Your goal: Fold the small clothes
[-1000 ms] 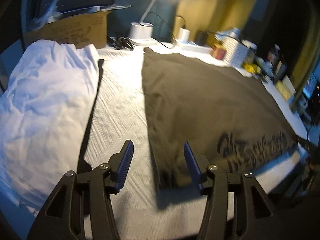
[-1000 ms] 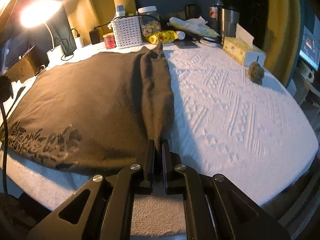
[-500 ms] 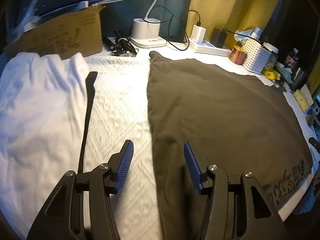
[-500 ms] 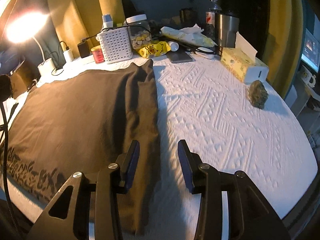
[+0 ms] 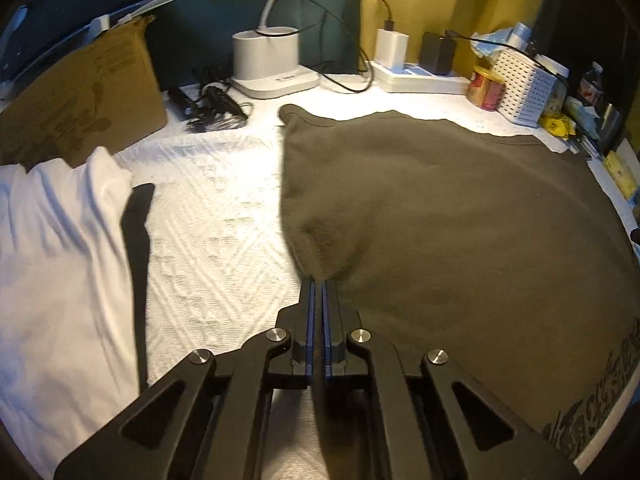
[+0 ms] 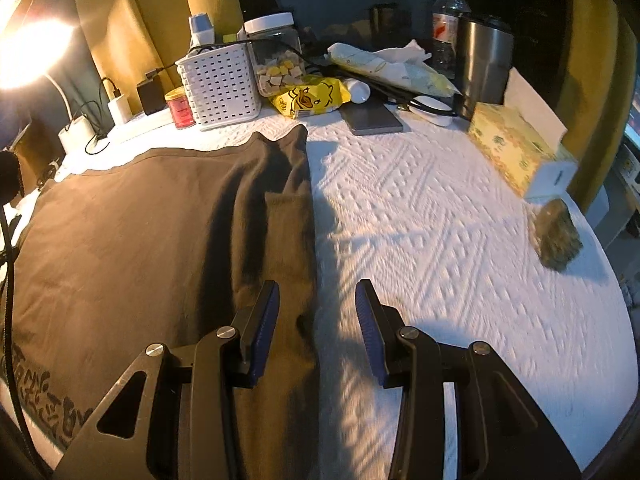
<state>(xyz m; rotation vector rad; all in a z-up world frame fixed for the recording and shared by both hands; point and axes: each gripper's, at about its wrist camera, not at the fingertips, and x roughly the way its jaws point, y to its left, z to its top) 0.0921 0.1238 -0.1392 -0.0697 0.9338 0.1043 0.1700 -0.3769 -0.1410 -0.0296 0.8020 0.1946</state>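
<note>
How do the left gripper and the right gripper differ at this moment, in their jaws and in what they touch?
The left gripper has its jaws shut, pinching the left edge of the dark shirt; the right gripper has its jaws open, and its pads press on nothing. The left gripper sits on that edge, while the right gripper hovers over the shirt's folded right edge and the white cover. Both have blue pads and point down at the shirt.

Dark olive shirt (image 5: 460, 216) spread flat on white textured cover, printed lettering near one end, left edge pinched up
</note>
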